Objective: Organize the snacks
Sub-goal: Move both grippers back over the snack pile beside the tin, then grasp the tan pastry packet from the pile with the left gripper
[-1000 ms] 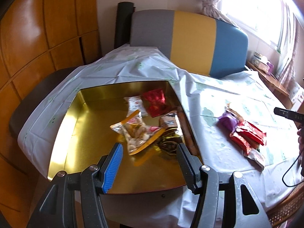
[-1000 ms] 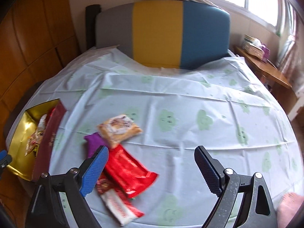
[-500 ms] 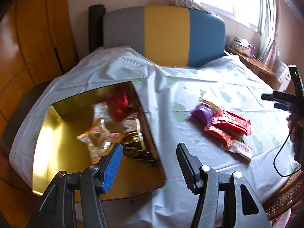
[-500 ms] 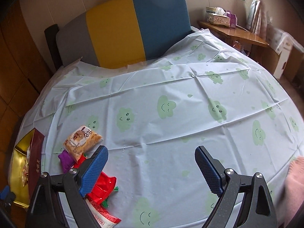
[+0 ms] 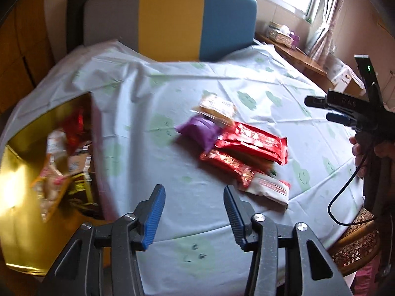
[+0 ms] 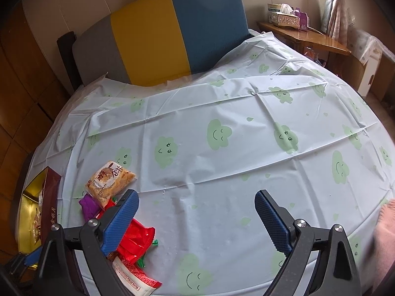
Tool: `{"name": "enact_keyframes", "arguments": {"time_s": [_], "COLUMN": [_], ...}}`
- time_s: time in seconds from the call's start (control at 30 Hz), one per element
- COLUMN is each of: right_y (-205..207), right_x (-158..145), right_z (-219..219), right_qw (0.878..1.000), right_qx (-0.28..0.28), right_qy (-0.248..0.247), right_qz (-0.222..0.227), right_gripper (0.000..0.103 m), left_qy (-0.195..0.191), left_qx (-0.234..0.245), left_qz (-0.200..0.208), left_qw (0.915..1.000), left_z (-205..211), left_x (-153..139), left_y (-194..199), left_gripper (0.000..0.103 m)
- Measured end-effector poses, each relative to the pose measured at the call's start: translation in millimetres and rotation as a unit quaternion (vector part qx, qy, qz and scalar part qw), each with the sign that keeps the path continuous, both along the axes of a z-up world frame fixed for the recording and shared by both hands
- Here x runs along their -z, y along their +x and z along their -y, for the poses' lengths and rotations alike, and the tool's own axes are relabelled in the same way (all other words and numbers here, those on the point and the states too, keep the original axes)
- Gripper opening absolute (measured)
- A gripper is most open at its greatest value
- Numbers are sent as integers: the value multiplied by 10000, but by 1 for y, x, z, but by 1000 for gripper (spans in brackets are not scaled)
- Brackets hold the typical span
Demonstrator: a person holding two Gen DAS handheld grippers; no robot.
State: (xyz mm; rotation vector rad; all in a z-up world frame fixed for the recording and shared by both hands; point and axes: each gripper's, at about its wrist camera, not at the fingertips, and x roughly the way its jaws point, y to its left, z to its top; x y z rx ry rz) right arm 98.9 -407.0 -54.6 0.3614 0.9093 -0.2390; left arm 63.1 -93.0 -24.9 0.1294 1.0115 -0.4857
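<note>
A gold-lined box (image 5: pixel 17 212) with several snack packets in it sits at the table's left edge; it also shows in the right wrist view (image 6: pixel 29 197). Loose snacks lie in a cluster on the cloth: a tan biscuit pack (image 5: pixel 214 107) (image 6: pixel 109 181), a purple pack (image 5: pixel 200 130) (image 6: pixel 88 206), red packs (image 5: pixel 251 143) (image 6: pixel 134 240) and a white-and-red pack (image 5: pixel 269 188) (image 6: pixel 134 280). My left gripper (image 5: pixel 193 212) is open and empty, near the table's front edge, short of the cluster. My right gripper (image 6: pixel 196 218) is open and empty, just right of the cluster.
The round table wears a pale blue cloth with green clouds (image 6: pixel 222 133). A grey, yellow and blue chair back (image 6: pixel 160 32) stands behind it. A wooden side table (image 6: pixel 303 37) with tissue boxes is at the back right. A wicker chair (image 5: pixel 355 249) is at the right.
My left gripper has swung right, from over the gold box to facing the loose snack cluster. My right gripper has turned right, so the snacks now sit at its lower left.
</note>
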Motion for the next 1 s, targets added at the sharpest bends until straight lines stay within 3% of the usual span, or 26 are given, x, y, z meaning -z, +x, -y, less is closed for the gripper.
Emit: {"name": "enact_keyframes", "arguments": {"time_s": [0.17,0.37,0.63,1.0], "right_y": [1,0,-2,0], "right_x": [1,1,-1,0], "right_z": [-5,-6,-2,0], "right_qw": [9999,9998,9999,9992], "right_qx": [-121,-162,-64,-132], "right_qy": [-4,68,139,379], "right_qz": [-51,-73,-51,-52], "right_gripper": [96,96,97,97], "left_qy": [9,127,503,1057], "left_qx": [81,47,506,870], "left_qz": [-250,-139,108,8], "left_qw": [9997,9998,9974,9906], "left_z": [15,30,83,133], "left_x": [11,3,4,36], "left_y": [10,43,84,131], "left_gripper": [48,48,76,77]}}
